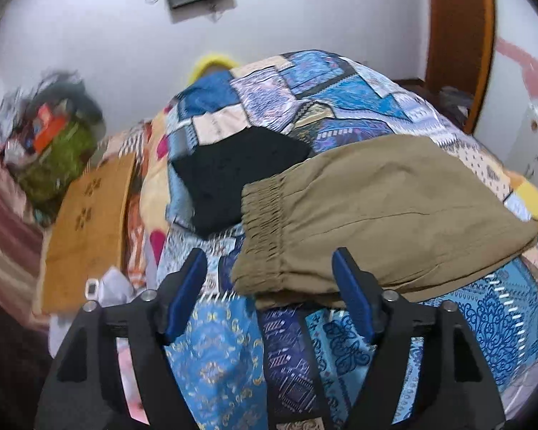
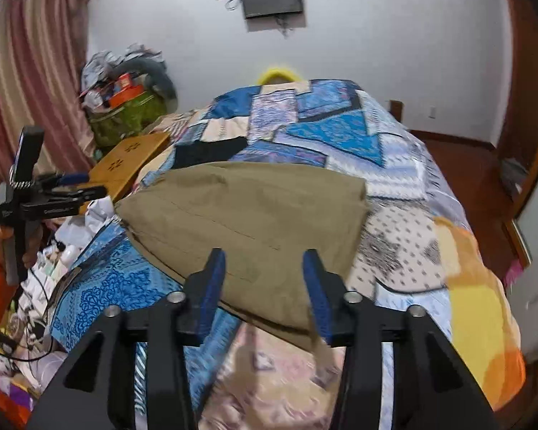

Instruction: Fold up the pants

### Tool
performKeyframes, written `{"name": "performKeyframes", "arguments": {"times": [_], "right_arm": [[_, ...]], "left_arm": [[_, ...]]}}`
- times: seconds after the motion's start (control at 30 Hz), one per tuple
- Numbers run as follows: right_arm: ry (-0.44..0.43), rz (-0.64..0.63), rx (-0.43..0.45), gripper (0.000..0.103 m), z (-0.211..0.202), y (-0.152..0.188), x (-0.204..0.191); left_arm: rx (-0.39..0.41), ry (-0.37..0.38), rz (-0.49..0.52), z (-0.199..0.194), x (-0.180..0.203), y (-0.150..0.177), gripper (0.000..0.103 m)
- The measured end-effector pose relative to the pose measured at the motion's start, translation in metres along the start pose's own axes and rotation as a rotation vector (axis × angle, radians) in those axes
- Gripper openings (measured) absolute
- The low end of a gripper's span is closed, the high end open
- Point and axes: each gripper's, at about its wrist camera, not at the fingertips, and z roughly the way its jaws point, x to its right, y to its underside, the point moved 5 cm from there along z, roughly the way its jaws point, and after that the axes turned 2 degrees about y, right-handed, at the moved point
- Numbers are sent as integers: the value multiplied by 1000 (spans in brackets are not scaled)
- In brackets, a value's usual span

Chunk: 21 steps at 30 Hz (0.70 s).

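Note:
The khaki pants lie folded into a compact rectangle on the patchwork bedspread, elastic waistband toward the left. My left gripper is open and empty, hovering just in front of the waistband end, with the fold's near edge between its blue fingers. In the right wrist view the pants lie across the bed. My right gripper is open and empty above the near edge of the pants. The left gripper shows at the left of that view, held by a hand in an orange sleeve.
A folded black garment lies on the bed just behind the pants. A wooden board and clutter sit left of the bed, with a green basket of things and a curtain. A wooden door stands right.

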Motion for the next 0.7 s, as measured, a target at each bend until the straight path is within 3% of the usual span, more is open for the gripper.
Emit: {"name": "performKeyframes", "arguments": {"times": [0.07, 0.27, 0.4, 0.5, 0.57, 0.7], "right_arm": [[-15, -41, -25, 45, 12, 0, -14], [-57, -122, -114, 47, 49, 11, -47], [-77, -138, -155, 47, 64, 14, -58], [-70, -144, -160, 55, 71, 12, -60], [-71, -149, -161, 62, 74, 11, -63], [-77, -182, -173, 63, 82, 9, -72]], "left_arm": [[-10, -3, 54, 5, 11, 1, 82], [-56, -33, 223, 26, 43, 19, 82], [-96, -47, 262, 41, 53, 26, 82], [-83, -54, 286, 44, 60, 23, 82], [-72, -30, 298, 43, 67, 18, 82], [-54, 4, 322, 39, 76, 9, 82]]}}
